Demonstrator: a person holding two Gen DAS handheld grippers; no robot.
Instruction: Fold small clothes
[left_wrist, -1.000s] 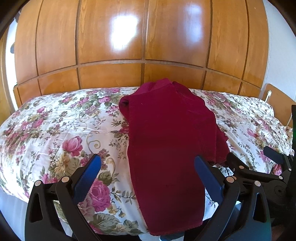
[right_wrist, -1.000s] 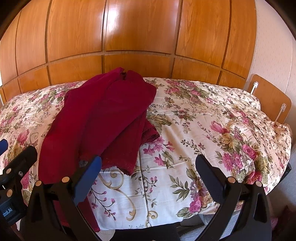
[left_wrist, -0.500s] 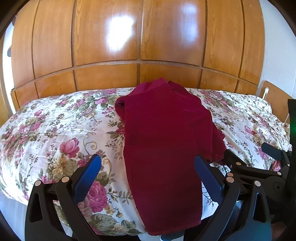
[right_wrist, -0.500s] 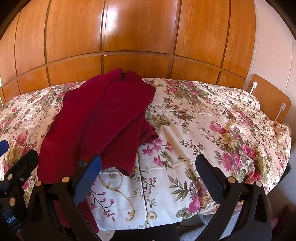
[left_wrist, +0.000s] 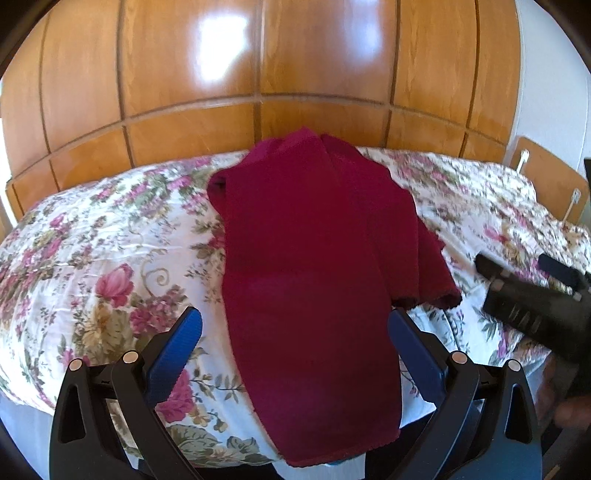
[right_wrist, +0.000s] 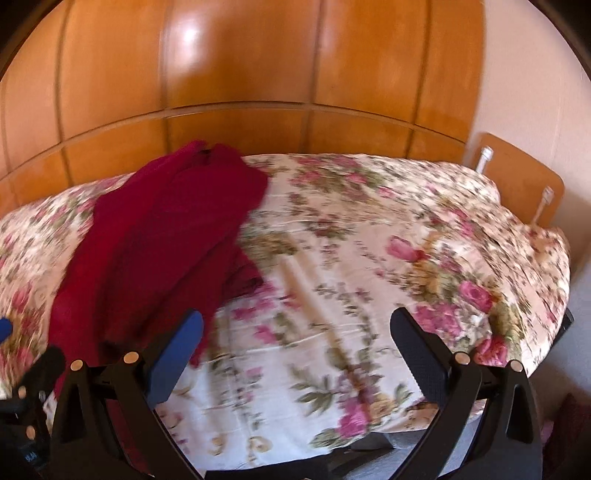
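A dark red garment (left_wrist: 317, 266) lies lengthwise on the floral bed cover (left_wrist: 110, 258), its near end hanging over the bed's front edge. It also shows at the left in the right wrist view (right_wrist: 159, 243). My left gripper (left_wrist: 295, 332) is open and empty, its fingers either side of the garment's near part. My right gripper (right_wrist: 295, 336) is open and empty above the bare cover, to the right of the garment. It shows at the right in the left wrist view (left_wrist: 532, 291).
A glossy wooden panelled wall (left_wrist: 258, 74) stands behind the bed. A wooden board (right_wrist: 517, 184) with white fittings stands at the bed's right end. The cover to the right of the garment (right_wrist: 388, 258) lies flat.
Both grippers have moved forward over the bed. The right gripper has swung to the right and its view is blurred. The garment has not moved.
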